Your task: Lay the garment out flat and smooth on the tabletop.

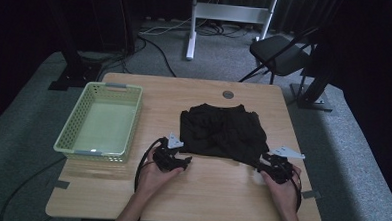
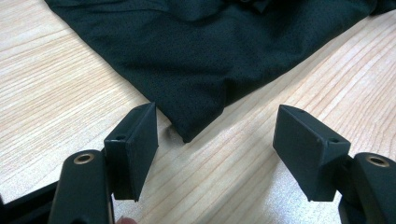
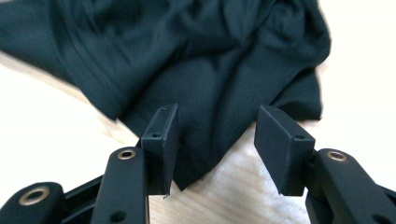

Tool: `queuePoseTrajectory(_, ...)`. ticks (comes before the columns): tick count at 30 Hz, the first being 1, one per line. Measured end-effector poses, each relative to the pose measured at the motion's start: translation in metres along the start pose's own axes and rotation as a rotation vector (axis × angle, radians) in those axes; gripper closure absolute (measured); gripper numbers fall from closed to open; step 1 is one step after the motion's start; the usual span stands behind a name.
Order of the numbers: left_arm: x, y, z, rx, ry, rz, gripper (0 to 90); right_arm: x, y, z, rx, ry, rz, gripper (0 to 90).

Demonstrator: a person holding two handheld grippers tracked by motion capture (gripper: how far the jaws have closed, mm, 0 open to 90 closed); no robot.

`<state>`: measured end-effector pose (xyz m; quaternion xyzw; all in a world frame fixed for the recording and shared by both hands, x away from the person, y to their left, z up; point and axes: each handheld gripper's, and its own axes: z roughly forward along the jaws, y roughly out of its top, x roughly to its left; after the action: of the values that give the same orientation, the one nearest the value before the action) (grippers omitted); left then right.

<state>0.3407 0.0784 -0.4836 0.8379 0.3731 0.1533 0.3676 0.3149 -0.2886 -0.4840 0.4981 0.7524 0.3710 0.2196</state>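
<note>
Two tools flank the near hem of the crumpled black mesh-fabric garment (image 1: 222, 131) in the high view, the left tool (image 1: 174, 157) at its near-left corner and the right tool (image 1: 276, 166) at its near-right corner, with the pale green perforated plastic basket (image 1: 73, 120) left of the garment on the light wooden desk (image 1: 220, 191). In the left gripper view the jaws stand wide apart around the garment's pointed corner (image 2: 187, 130), which lies flat on the desk between them. In the right gripper view the jaws are likewise apart over a corner fold (image 3: 210, 154); the cloth looks light, limp and thin, so it is probably best pinched at these corners.
</note>
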Motion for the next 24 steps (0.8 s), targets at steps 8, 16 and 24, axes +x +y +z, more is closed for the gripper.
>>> queuePoseTrajectory(8, -0.002, 0.0, 0.0, 0.009, 0.025, 0.014, 31.8, 0.007, -0.002, 0.002, 0.028, -0.012, -0.025, 55.6)
queuePoseTrajectory(16, 0.0, 0.0, -0.006, 0.003, 0.003, -0.034, 48.2, 0.003, -0.002, -0.003, 0.06, 0.056, -0.015, 78.3)
queuePoseTrajectory(24, -0.004, 0.019, -0.013, -0.051, 0.012, -0.016, 57.8, -0.001, -0.006, -0.014, 0.082, 0.03, -0.026, 82.6)
